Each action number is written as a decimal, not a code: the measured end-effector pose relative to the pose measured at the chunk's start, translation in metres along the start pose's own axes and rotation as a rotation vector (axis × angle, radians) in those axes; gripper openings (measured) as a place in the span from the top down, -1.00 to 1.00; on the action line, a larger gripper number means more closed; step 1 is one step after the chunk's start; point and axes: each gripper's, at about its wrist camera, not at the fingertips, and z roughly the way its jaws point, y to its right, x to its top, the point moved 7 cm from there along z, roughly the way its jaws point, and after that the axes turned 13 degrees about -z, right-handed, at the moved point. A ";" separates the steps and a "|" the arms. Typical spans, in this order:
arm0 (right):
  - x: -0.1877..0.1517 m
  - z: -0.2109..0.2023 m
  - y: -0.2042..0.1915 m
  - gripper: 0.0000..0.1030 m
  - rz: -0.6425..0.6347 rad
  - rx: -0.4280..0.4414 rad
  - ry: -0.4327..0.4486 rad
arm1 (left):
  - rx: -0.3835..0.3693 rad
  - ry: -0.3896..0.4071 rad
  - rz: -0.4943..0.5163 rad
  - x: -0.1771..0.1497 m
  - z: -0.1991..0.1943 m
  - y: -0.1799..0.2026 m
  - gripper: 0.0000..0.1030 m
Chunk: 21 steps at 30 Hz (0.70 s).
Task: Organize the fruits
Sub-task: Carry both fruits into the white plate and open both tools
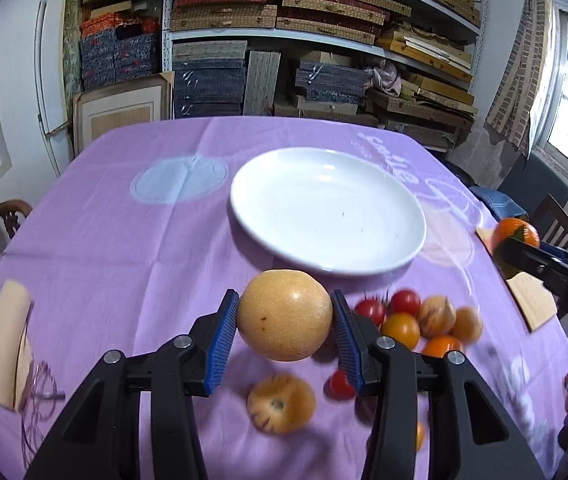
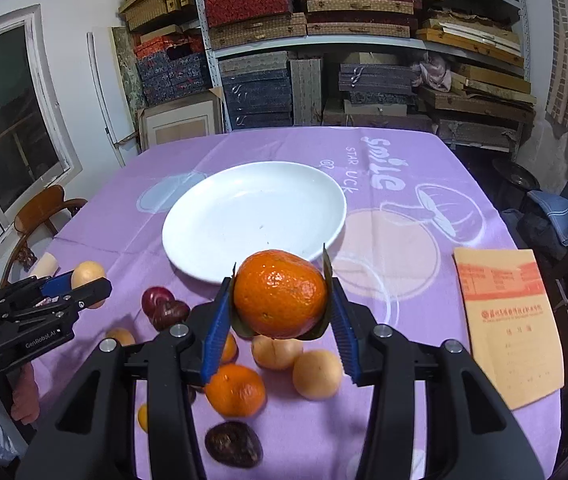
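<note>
Blue-padded fingers [image 1: 220,332] of the left gripper [image 1: 284,332] clamp a round yellow pear [image 1: 284,315], held clear of the cloth just short of the white plate [image 1: 325,168]. Right of it, the right gripper [image 2: 280,312] pinches an orange mandarin [image 2: 280,294], also short of the plate. Loose fruit [image 2: 315,374] lies under both, slightly blurred, probably tomatoes and small oranges. Both fruits are smooth and round, so a tilt could roll one out onto the pile. The plate is bare, with open cloth around it; a paper booklet [image 2: 511,320] lies well right of the plate.
</note>
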 end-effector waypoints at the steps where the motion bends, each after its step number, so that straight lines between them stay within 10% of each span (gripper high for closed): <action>1: 0.008 0.009 0.001 0.11 -0.002 -0.005 -0.002 | -0.002 -0.003 -0.009 0.008 0.007 0.004 0.08; 21: 0.014 0.159 0.006 0.10 -0.057 -0.009 -0.197 | 0.028 -0.148 -0.023 0.039 0.138 0.015 0.08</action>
